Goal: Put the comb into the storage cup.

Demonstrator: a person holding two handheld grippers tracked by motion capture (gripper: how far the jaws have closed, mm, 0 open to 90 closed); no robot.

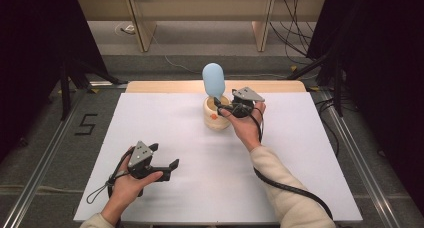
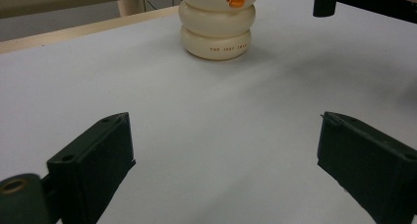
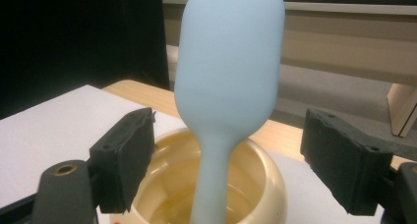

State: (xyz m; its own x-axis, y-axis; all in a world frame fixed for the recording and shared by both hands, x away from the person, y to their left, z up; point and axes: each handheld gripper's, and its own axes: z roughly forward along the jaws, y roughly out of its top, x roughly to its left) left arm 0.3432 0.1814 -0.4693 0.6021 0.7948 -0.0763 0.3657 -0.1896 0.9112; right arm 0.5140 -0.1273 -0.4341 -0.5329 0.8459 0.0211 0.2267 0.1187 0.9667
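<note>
A pale blue spatula (image 1: 213,78) stands head up in a cream ribbed holder (image 1: 216,119) with an orange mark, at the far middle of the white board. My right gripper (image 1: 220,108) reaches in at the holder's rim from the right. In the right gripper view the spatula (image 3: 228,62) rises between my right gripper's (image 3: 228,135) jaws, with a gap on either side of its handle, above the holder (image 3: 260,170). My left gripper (image 1: 165,155) hovers open near the front left, with nothing between the jaws. My left gripper (image 2: 223,135) faces the holder (image 2: 216,32) across bare board.
The white board (image 1: 200,188) covers a wooden table whose edge shows at the back. Metal rails run along both sides on the floor. Cables trail from both grippers, and a bench's legs stand behind the table.
</note>
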